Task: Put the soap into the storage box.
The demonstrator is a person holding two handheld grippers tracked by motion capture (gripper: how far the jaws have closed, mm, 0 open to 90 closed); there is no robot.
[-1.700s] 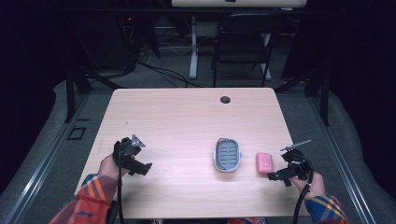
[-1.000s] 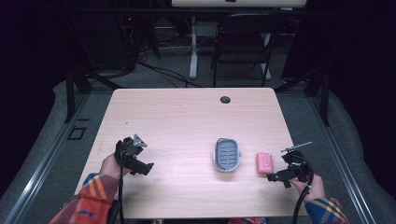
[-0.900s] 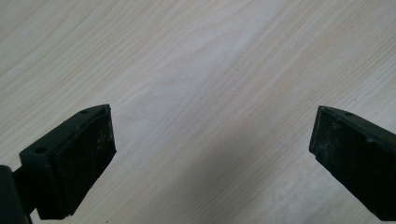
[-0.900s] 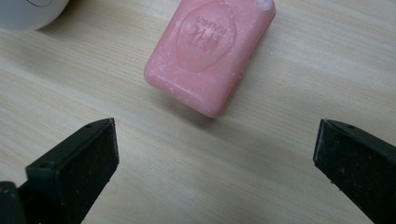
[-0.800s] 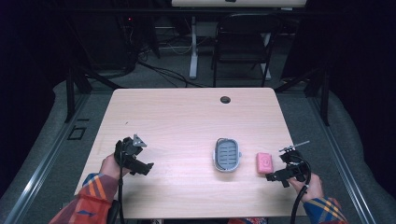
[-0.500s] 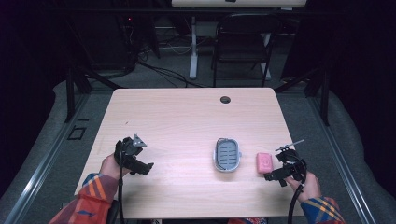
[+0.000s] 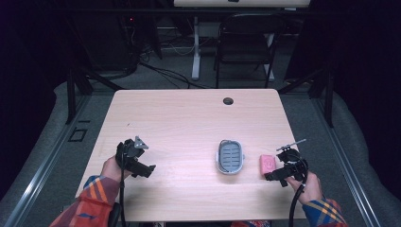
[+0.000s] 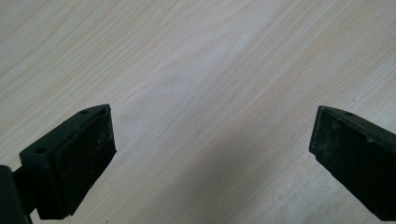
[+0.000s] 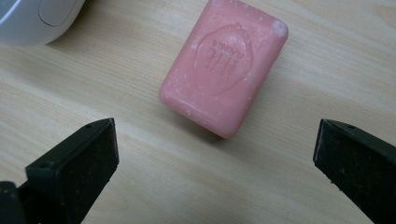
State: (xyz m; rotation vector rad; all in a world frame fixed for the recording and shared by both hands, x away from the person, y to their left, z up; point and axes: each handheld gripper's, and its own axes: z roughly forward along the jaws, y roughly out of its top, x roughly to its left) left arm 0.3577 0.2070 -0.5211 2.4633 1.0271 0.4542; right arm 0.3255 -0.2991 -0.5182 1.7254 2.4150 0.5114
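Right gripper (image 7: 276,174) spread wide, low over pale wooden table (image 7: 189,123), pink rectangular soap bar (image 9: 224,65) just ahead between jaws, untouched. Soap flat beside grey oval soap dish (image 7: 231,156). Looks light, hard, probably slick; best pinched across long flat sides. Left gripper (image 7: 142,163) spread too, empty, well apart.

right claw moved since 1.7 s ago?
Yes. In the high view the right claw has crept left toward the pink rectangular soap bar, closing the gap; the grey oval soap dish stayed put.
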